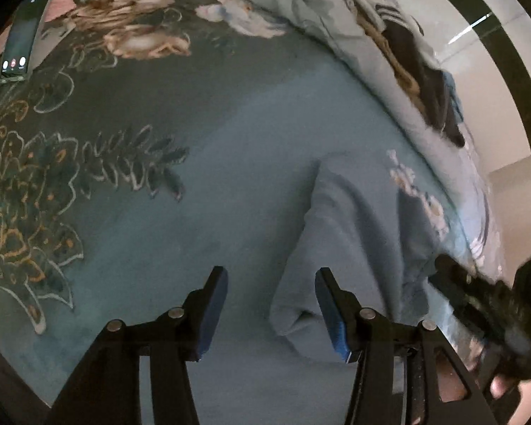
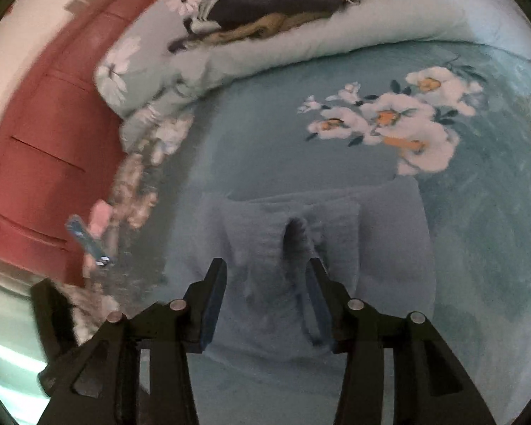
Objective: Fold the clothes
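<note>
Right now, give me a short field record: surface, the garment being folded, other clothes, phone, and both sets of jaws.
surface: teal floral blanket on a bed
garment: light blue garment, lying on the blanket, partly folded
other clothes: dark and tan pile on the rolled quilt
phone: phone, screen lit, at blanket edge
left gripper: jaws open, empty
right gripper: jaws open over the garment, not gripping

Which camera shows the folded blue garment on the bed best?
The right wrist view: the blue garment lies centred ahead, its whole width and ribbed folds visible. The left wrist view shows only one side of it, off to the right and partly hidden.
</note>
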`<state>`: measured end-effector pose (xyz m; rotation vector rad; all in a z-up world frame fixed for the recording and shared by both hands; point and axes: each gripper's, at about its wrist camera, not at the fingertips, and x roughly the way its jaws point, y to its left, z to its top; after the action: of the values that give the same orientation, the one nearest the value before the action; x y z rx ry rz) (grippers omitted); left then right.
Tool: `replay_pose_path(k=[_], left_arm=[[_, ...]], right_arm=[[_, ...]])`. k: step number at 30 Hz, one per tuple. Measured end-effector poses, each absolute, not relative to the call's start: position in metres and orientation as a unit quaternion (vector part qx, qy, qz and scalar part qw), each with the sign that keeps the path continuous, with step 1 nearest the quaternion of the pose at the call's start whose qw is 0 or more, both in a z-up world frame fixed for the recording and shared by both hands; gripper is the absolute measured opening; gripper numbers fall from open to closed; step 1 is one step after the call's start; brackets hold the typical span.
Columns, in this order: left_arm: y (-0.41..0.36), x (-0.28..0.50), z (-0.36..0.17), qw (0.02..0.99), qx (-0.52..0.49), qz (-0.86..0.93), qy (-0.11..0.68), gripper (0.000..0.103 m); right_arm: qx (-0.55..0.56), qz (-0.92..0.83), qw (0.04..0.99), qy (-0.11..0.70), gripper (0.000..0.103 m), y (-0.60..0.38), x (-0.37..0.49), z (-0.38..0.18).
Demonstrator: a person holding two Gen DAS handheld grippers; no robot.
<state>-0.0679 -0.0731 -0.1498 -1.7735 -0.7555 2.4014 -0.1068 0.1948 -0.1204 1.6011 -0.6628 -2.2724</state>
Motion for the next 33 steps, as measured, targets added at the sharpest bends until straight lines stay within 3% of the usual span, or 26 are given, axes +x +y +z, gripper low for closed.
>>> replay_pose_path(k=[5, 7, 8, 9, 11, 15, 19, 26, 28, 30, 33], left_arm=[[-0.071, -0.063, -0.156, 0.038, -0.583, 0.774, -0.246, 0.055], [-0.072, -0.062, -0.154, 0.043, -0.581, 0.774, -0.249, 0.056], [-0.073, -0.061, -0.152, 0.045, -0.579, 0.775, -0.250, 0.056], [-0.074, -0.060, -0.150, 0.046, -0.577, 0.776, -0.250, 0.056], [-0.076, -0.057, -0.147, 0.053, -0.574, 0.777, -0.254, 0.056], [-0.077, -0.053, -0.145, 0.071, -0.571, 0.772, -0.271, 0.056], [-0.071, -0.055, -0.150, 0.081, -0.576, 0.765, -0.277, 0.057], [-0.062, -0.052, -0.156, 0.079, -0.594, 0.757, -0.259, 0.057], [-0.063, -0.053, -0.158, 0.076, -0.597, 0.755, -0.260, 0.057], [-0.063, -0.055, -0.159, 0.073, -0.597, 0.753, -0.265, 0.057], [-0.062, -0.060, -0.159, 0.075, -0.596, 0.752, -0.270, 0.057]], right_arm=[[0.556, -0.779, 0.155, -0.244, 0.047, 0.184, -0.106, -0.124], [0.555, -0.781, 0.158, -0.240, 0.036, 0.178, -0.105, -0.123], [0.557, -0.779, 0.158, -0.240, 0.022, 0.177, -0.106, -0.123], [0.559, -0.778, 0.157, -0.242, 0.018, 0.177, -0.107, -0.124], [0.557, -0.776, 0.151, -0.253, 0.012, 0.181, -0.108, -0.121], [0.528, -0.800, 0.138, -0.248, 0.010, 0.202, -0.105, -0.093], [0.509, -0.817, 0.121, -0.240, 0.010, 0.229, -0.102, -0.071], [0.572, -0.772, 0.106, -0.254, 0.013, 0.239, -0.110, -0.119], [0.565, -0.774, 0.108, -0.266, 0.022, 0.246, -0.105, -0.117], [0.567, -0.775, 0.105, -0.259, 0.045, 0.250, -0.102, -0.116], [0.576, -0.765, 0.106, -0.268, 0.046, 0.259, -0.093, -0.122]])
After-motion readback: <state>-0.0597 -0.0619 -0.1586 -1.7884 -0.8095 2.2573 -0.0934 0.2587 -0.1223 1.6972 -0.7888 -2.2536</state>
